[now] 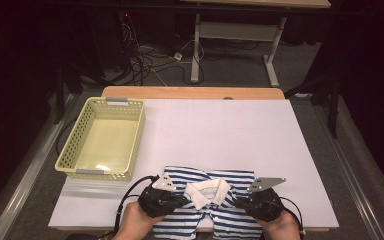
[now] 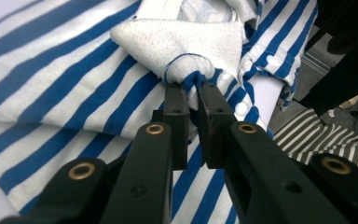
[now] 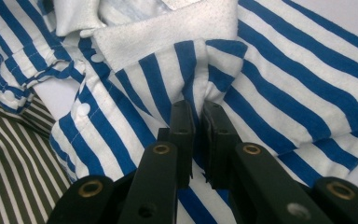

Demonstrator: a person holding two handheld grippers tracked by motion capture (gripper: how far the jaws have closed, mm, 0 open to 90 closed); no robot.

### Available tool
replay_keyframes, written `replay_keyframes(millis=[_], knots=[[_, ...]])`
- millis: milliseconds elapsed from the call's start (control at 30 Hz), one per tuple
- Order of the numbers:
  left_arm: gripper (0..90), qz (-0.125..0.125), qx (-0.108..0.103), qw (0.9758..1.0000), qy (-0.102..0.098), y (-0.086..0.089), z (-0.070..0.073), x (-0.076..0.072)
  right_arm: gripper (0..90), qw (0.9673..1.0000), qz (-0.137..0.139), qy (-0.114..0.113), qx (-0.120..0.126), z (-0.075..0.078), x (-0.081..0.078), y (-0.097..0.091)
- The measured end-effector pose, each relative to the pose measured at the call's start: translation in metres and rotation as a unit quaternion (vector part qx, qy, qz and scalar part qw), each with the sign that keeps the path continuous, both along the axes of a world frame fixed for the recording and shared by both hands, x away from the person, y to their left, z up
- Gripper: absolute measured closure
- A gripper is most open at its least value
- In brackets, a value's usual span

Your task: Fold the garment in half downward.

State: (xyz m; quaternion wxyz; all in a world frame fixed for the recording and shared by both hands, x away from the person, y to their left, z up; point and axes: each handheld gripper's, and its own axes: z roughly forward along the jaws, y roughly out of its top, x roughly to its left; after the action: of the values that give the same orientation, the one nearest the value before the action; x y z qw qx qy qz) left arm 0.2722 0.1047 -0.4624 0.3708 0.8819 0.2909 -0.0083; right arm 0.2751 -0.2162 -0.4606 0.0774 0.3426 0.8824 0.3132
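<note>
Both grippers, L (image 2: pixel 192 86) & R (image 3: pixel 196 105), pinch striped shirt (image 1: pixel 240 180) fabric.

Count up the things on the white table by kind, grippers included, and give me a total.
Blue-and-white striped cotton shirt with a white collar: 1
Pale yellow perforated plastic basket: 1
Black handheld grippers, left gripper and right gripper, each with fingers pinched on shirt fabric: 2
Total: 4
</note>
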Motion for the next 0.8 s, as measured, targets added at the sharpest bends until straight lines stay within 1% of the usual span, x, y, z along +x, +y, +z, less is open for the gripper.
replay_keyframes(millis=[67, 167, 200, 233, 267, 333, 367, 400, 433, 467, 500, 533, 567, 600, 633, 667, 700, 733, 767, 800], knots=[[79.6, 0.001, -0.004, 1.0000, -0.001, 0.001, 0.000, 0.000, 80.5, 1.0000, -0.002, -0.002, 0.004, 0.000, 0.001, -0.001], [72.3, 0.006, -0.009, 0.9999, -0.009, 0.005, 0.001, 0.001, 77.4, 0.9999, -0.007, 0.000, 0.010, 0.000, 0.002, -0.004], [66.4, 0.016, -0.017, 0.9996, -0.017, 0.009, 0.004, 0.001, 74.5, 0.9998, -0.010, -0.004, 0.015, 0.003, 0.003, -0.006], [64.7, 0.016, -0.017, 0.9996, -0.017, 0.009, 0.004, 0.001, 74.5, 0.9998, -0.010, -0.004, 0.015, 0.003, 0.003, -0.006], [64.7, 0.020, -0.022, 0.9994, -0.019, 0.013, 0.006, 0.002, 73.4, 0.9997, -0.013, -0.007, 0.018, 0.004, 0.003, -0.008], [60.8, 0.031, -0.030, 0.9987, -0.026, 0.019, 0.009, 0.002, 72.9, 0.9994, -0.017, -0.015, 0.025, 0.008, 0.002, -0.010], [57.9, 0.038, -0.032, 0.9984, -0.028, 0.022, 0.009, 0.003, 72.7, 0.9991, -0.023, -0.021, 0.029, 0.010, 0.001, -0.014], [57.9, 0.043, -0.033, 0.9981, -0.031, 0.025, 0.009, 0.004, 72.7, 0.9991, -0.023, -0.021, 0.029, 0.010, 0.001, -0.014], [57.0, 0.052, -0.032, 0.9976, -0.033, 0.029, 0.009, 0.006, 72.6, 0.9987, -0.029, -0.023, 0.033, 0.011, 0.002, -0.017], [56.5, 0.052, -0.032, 0.9976, -0.033, 0.029, 0.009, 0.006, 72.6, 0.9987, -0.029, -0.023, 0.033, 0.011, 0.002, -0.017], [56.1, 0.058, -0.031, 0.9972, -0.035, 0.031, 0.009, 0.008, 72.5, 0.9983, -0.038, -0.026, 0.036, 0.013, 0.004, -0.021], [56.1, 0.065, -0.029, 0.9967, -0.039, 0.032, 0.009, 0.010, 72.5, 0.9983, -0.038, -0.026, 0.036, 0.013, 0.004, -0.021], [54.4, 0.080, -0.019, 0.9955, -0.047, 0.034, 0.008, 0.016, 72.1, 0.9977, -0.049, -0.033, 0.035, 0.013, 0.007, -0.024], [54.4, 0.085, -0.019, 0.9951, -0.046, 0.035, 0.008, 0.019, 71.8, 0.9972, -0.056, -0.034, 0.035, 0.013, 0.008, -0.026], [54.0, 0.085, -0.019, 0.9951, -0.046, 0.035, 0.008, 0.019, 71.8, 0.9972, -0.056, -0.034, 0.035, 0.013, 0.008, -0.026], [52.2, 0.097, -0.018, 0.9942, -0.044, 0.036, 0.006, 0.026, 71.1, 0.9963, -0.070, -0.040, 0.030, 0.013, 0.014, -0.028], [52.1, 0.101, -0.014, 0.9938, -0.044, 0.036, 0.005, 0.029, 70.8, 0.9958, -0.077, -0.039, 0.029, 0.012, 0.017, -0.029], [51.3, 0.108, -0.011, 0.9931, -0.043, 0.035, 0.004, 0.032, 70.5, 0.9953, -0.083, -0.040, 0.029, 0.012, 0.021, -0.031], [49.7, 0.108, -0.011, 0.9931, -0.043, 0.035, 0.004, 0.032, 70.5, 0.9953, -0.083, -0.040, 0.029, 0.012, 0.021, -0.031], [49.7, 0.115, -0.010, 0.9925, -0.041, 0.035, 0.002, 0.035, 69.9, 0.9942, -0.095, -0.041, 0.029, 0.011, 0.028, -0.033]])
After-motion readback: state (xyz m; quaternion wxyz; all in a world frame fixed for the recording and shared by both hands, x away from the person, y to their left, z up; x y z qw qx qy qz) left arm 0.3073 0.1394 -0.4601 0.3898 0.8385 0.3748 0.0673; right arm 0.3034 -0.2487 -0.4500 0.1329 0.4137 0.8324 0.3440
